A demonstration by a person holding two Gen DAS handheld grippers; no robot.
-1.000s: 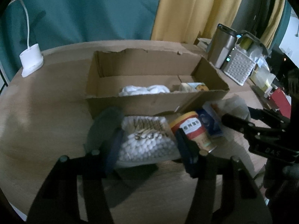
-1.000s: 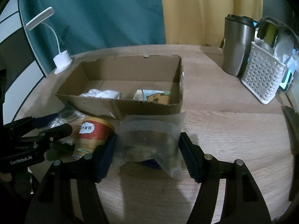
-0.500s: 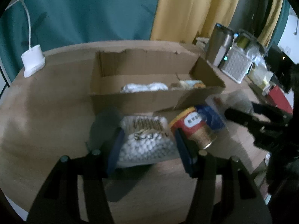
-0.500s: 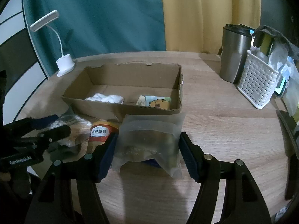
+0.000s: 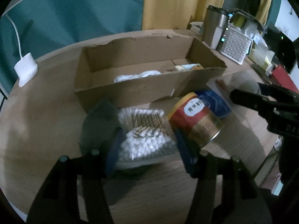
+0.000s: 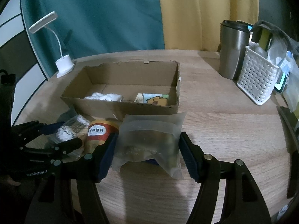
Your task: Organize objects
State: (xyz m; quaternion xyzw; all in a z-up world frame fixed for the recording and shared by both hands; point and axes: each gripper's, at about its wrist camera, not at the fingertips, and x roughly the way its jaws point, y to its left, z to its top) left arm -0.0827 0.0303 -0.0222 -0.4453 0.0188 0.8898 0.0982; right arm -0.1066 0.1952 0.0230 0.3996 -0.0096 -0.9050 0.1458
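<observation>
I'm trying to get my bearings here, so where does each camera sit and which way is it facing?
Left wrist: rides the left gripper, angled down over its fingers at the cotton swab pack; the right gripper shows at the side.
Right wrist: rides the right gripper, angled down at the frosted pouch; the left gripper shows at the side.
Both share the cardboard box, red can and lamp.

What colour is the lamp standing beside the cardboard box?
White, base and head alike; the lamp shows best in the right wrist view.
</observation>
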